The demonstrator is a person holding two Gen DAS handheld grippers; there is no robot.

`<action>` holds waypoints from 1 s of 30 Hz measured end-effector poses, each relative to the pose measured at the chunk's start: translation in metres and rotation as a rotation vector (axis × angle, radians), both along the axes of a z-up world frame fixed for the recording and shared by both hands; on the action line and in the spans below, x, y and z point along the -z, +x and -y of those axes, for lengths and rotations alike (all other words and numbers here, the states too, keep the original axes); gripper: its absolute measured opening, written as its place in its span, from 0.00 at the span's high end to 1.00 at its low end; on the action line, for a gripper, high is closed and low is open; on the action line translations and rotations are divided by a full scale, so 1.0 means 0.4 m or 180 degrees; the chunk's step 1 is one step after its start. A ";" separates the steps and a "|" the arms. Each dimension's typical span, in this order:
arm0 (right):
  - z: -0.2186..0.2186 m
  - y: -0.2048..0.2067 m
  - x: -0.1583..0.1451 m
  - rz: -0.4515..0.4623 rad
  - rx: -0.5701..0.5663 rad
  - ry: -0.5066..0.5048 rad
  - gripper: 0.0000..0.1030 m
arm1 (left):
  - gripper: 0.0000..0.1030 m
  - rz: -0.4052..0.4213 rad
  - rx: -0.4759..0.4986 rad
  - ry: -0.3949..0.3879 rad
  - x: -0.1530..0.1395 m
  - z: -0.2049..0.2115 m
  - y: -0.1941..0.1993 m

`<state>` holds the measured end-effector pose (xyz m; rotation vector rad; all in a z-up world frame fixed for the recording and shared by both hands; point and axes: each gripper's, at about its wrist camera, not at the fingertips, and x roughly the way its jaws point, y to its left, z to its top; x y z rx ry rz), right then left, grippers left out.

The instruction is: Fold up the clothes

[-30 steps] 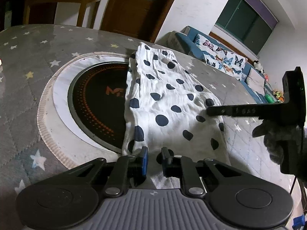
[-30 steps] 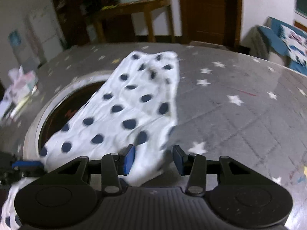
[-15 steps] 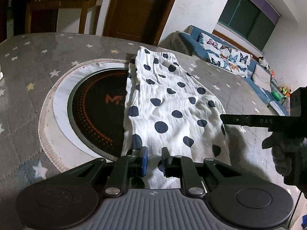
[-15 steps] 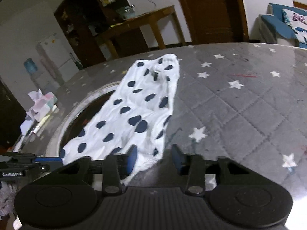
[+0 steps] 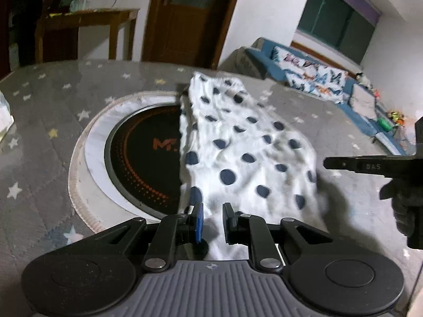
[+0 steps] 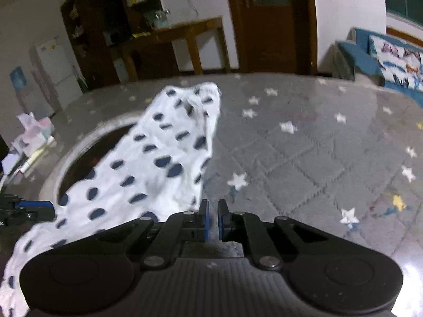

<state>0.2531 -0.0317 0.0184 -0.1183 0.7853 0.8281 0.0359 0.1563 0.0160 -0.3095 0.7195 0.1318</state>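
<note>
Left wrist view: the polka-dot garment (image 5: 238,142) lies lengthwise on the star-patterned table cover (image 5: 53,121), its left edge overlapping the round black hotplate (image 5: 142,158) set in the table. The left gripper (image 5: 211,218) holds its jaws a narrow way apart with the near hem of the cloth running between them; whether the pads actually bite the fabric cannot be told, since a gap shows on each side of the cloth. The right gripper (image 5: 370,166) enters at the right edge, just beside the garment's right border. Right wrist view: the same garment (image 6: 148,163) stretches away toward the far side of the table, and the right gripper (image 6: 213,220) shows its jaws nearly pressed together, with white cloth just below and left of them; no fabric is plainly seen between the pads, and the frame is blurred. Judgement: the step in hand appears to be seizing the two near corners before folding the hem toward the far end. To do it well, both corners should be gripped at equal height, each pinch confirmed, and the cloth kept taut between the grippers so the fold lands square.
</note>
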 end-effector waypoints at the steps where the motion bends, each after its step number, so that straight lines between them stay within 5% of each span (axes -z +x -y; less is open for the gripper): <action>1: 0.000 -0.015 -0.013 0.0016 -0.0067 0.0036 0.92 | 0.83 0.0031 0.0042 0.0012 -0.008 0.006 -0.010; 5: -0.028 -0.111 -0.046 0.0021 -0.0561 0.0088 0.81 | 0.83 0.0108 0.0213 -0.0031 -0.024 0.030 -0.050; 13: -0.103 -0.291 -0.036 -0.0028 -0.1419 0.0130 0.75 | 0.83 0.0055 0.0467 -0.0091 0.001 0.067 -0.113; 21: -0.095 -0.355 0.020 0.0051 -0.1548 -0.0249 0.75 | 0.83 -0.0088 0.0428 -0.0084 0.041 0.050 -0.136; 30: -0.100 -0.387 -0.025 0.0105 -0.1677 -0.0079 0.67 | 0.83 0.0112 0.0476 -0.0069 -0.009 0.069 -0.119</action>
